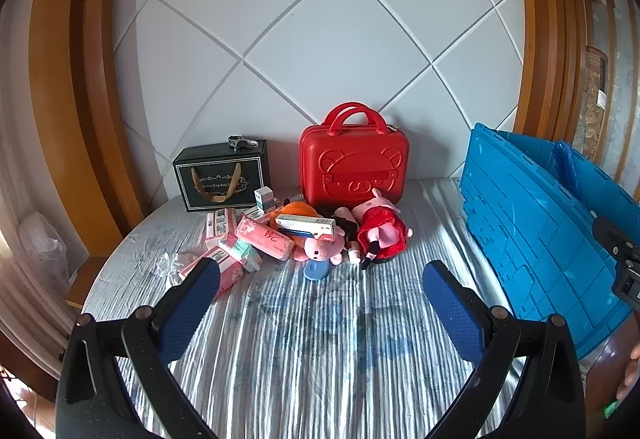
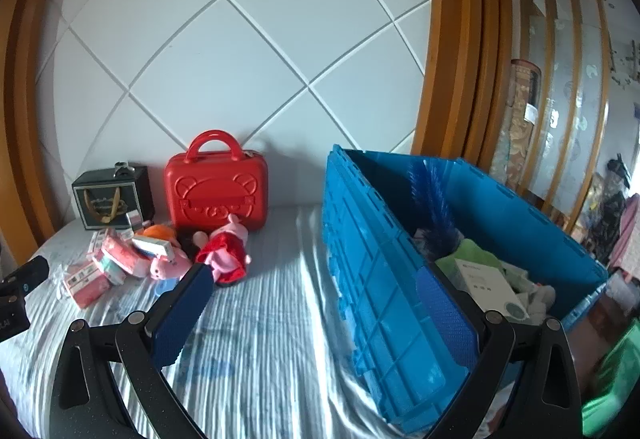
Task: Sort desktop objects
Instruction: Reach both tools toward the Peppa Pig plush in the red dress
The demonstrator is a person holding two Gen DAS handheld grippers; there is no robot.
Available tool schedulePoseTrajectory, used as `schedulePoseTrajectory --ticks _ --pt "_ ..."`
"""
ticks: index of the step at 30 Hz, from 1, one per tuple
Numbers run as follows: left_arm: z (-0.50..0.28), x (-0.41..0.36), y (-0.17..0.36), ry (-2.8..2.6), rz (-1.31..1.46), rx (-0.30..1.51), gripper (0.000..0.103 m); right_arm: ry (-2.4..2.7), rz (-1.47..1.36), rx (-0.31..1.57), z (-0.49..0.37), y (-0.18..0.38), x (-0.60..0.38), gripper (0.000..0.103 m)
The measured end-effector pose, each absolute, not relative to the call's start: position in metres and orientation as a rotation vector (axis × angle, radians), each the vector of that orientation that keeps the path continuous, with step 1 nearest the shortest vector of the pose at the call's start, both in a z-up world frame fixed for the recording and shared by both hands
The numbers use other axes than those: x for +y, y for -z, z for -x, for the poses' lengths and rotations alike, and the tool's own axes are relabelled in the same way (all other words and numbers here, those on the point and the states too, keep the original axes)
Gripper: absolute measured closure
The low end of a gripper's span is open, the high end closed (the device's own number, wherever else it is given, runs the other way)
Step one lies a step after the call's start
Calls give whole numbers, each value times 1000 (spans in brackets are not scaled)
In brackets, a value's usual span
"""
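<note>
Surface: striped blue-white cloth (image 1: 320, 339) fills the lower half of both views; white diamond-panelled wall (image 1: 320, 39) fills the upper half.
Crate: blue plastic crate (image 2: 400, 279), lower right of the right wrist view, lid flaps raised; holds a white box (image 2: 490, 285), green cloth and other items too jumbled to identify.
Suitcase: red toy suitcase (image 1: 354, 167) with embossed bear face, upright against the wall, centre of the left wrist view.
Gift box: black gift box (image 1: 220, 175) with ribbon handle, left of the suitcase.
Left gripper: left gripper (image 1: 320, 299), lower centre of its view; fingers fully apart, nothing between them, above bare cloth.
Right gripper: right gripper (image 2: 316, 303), lower centre of its view; fingers fully apart, empty; right finger overlaps the crate in frame.
Sorting pile: centre of the left wrist view, in front of the suitcase and gift box; pig plush in red dress (image 1: 380, 231), pink pig plush (image 1: 320, 249), orange plush (image 1: 294, 211), pink tissue pack (image 1: 264, 237), long medicine carton (image 1: 306, 225), small pink cartons (image 1: 218, 225).
</note>
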State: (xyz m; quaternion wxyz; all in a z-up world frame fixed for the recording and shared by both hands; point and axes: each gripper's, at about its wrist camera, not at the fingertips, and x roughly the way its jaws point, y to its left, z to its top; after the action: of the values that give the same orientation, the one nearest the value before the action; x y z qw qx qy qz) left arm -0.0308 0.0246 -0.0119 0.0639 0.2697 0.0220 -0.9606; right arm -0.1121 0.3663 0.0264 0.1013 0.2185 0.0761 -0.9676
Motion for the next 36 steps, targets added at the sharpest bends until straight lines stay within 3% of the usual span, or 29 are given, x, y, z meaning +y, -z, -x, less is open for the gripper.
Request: schedulePoseTrajectory --ticks 15,24,31,36 --pt "76 20 29 2908 -885 93 0 2806 -696 248 149 -12 344 0" --pt "171 26 72 2880 -1041 77 0 2739 -806 275 221 21 315 0" --pt "267 14 136 2827 -1204 120 0 2611 -975 277 307 80 259 0" --pt "338 18 179 2828 -1299 132 18 2512 -1078 216 366 129 218 4"
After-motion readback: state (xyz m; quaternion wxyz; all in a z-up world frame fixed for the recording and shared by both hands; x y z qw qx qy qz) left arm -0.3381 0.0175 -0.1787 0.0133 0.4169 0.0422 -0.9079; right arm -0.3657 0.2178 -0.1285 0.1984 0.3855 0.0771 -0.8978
